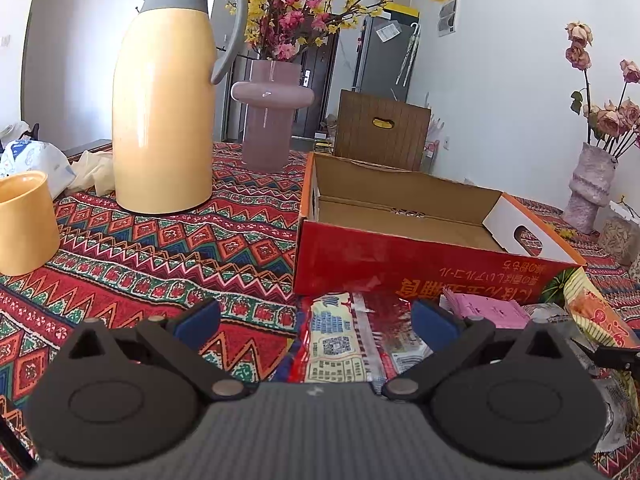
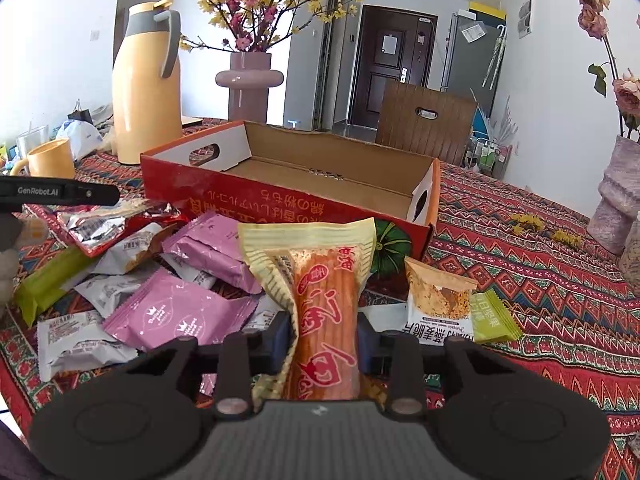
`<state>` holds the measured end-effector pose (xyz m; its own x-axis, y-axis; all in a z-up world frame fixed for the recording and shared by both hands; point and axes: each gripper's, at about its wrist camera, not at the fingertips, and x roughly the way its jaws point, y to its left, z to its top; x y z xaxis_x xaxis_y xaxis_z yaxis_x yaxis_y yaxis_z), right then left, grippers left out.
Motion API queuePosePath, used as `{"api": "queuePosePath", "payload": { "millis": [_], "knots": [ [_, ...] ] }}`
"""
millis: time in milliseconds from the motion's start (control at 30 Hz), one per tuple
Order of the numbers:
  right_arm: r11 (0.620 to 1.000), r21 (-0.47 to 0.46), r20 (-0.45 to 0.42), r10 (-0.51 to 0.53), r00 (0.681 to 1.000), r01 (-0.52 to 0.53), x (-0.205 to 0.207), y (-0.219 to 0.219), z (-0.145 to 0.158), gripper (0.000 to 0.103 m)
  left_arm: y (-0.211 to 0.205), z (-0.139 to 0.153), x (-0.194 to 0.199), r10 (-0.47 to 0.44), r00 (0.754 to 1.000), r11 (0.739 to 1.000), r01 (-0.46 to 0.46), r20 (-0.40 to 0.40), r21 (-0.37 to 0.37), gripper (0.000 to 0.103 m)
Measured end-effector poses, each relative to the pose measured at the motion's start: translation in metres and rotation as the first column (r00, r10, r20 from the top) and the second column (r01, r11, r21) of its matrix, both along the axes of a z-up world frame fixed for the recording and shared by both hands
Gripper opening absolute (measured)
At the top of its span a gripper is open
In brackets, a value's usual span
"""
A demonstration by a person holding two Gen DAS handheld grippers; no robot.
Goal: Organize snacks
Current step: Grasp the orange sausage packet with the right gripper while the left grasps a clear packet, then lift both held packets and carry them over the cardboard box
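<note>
An open red cardboard box stands on the patterned tablecloth, and what shows of its inside is bare. My right gripper is shut on a yellow and orange snack packet, held just in front of the box; the packet also shows in the left wrist view. My left gripper is open over a flat red and white snack packet by the box's near wall. Pink packets, white packets and green packets lie loose in front of the box.
A yellow thermos jug, a yellow mug and a mauve vase of flowers stand behind and left of the box. A textured vase stands at the right. A wooden chair back is beyond the table.
</note>
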<state>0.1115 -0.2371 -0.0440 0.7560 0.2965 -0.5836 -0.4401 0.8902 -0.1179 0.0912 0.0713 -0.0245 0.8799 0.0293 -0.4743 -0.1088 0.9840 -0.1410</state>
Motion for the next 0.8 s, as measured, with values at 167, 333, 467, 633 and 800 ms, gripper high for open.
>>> {"api": "queuePosePath", "payload": {
  "millis": [167, 333, 467, 633, 800],
  "knots": [
    [0.996, 0.072, 0.048, -0.054, 0.997, 0.051, -0.006, -0.008, 0.011, 0.033, 0.003, 0.002, -0.002, 0.017, 1.000, 1.000, -0.017, -0.012, -0.001, 0.103],
    [0.985, 0.140, 0.090, -0.110, 0.990, 0.096, -0.014, -0.016, 0.018, 0.033, 0.006, 0.010, -0.008, 0.020, 1.000, 1.000, -0.020, -0.022, -0.002, 0.103],
    [0.975, 0.185, 0.104, -0.145, 0.984, 0.125, -0.016, -0.019, 0.020, 0.033, 0.005, 0.015, -0.009, 0.016, 0.999, 1.000, -0.016, -0.040, 0.001, 0.103],
    [0.961, 0.229, 0.101, -0.183, 0.978, 0.156, -0.014, -0.021, 0.018, 0.033, -0.003, 0.022, 0.008, -0.022, 0.991, 1.000, 0.023, -0.129, 0.009, 0.103],
    [0.947, 0.266, 0.096, -0.215, 0.972, 0.183, -0.010, -0.022, 0.018, 0.033, -0.014, 0.023, 0.043, -0.040, 0.958, 0.998, 0.051, -0.285, 0.031, 0.103]
  ]
}}
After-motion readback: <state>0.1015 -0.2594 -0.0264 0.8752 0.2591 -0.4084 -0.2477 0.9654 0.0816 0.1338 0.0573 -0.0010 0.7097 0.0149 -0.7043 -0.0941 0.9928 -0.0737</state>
